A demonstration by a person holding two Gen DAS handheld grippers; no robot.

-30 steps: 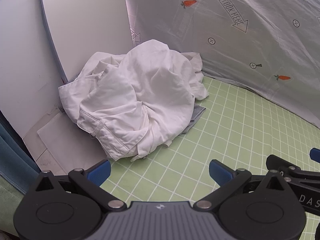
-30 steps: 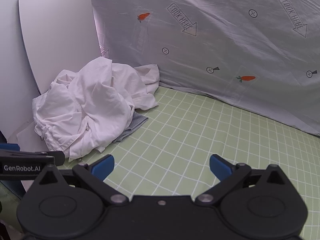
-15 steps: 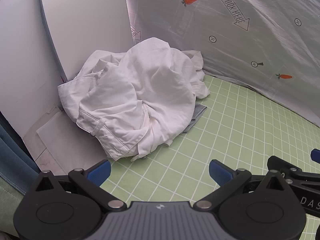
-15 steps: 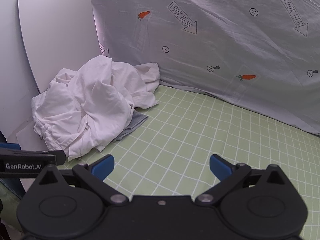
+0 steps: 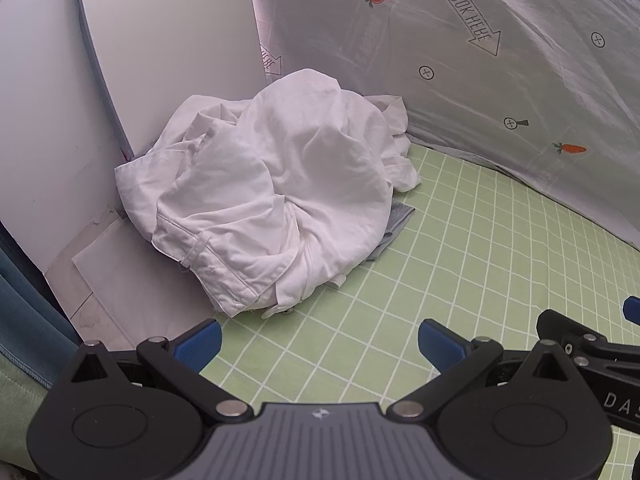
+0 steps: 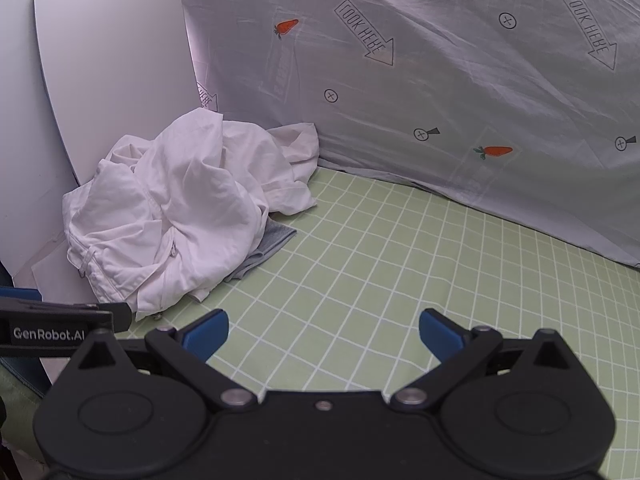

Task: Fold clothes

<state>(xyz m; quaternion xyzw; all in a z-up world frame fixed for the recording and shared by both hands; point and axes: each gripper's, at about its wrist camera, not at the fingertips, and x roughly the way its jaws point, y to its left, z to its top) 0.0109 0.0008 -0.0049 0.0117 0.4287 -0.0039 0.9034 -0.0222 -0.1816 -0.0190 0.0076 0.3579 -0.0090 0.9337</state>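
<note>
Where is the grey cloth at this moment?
In both wrist views the grey cloth lies flat on the green checked sheet, mostly buried under the right edge of the white clothes pile, left of centre near the white board.

the left gripper (image 5: 319, 344) has a black linkage frame with two round black discs low at either side, a ribbed grey plate between them bearing a small white emblem, and silver pivot pins at the joints. its fingers (image 5: 199, 343) end in blue ribbed pads. the right gripper (image 6: 324, 330) is all black, with the same two discs, silver pins, a small centre screw and blue finger pads. in the left view its side shows white letters "das"; in the right view the left one's side reads "genrobot.ai" in white. a blue-green sleeve (image 5: 20, 320) with a stitched hem shows at the left edge.
</note>
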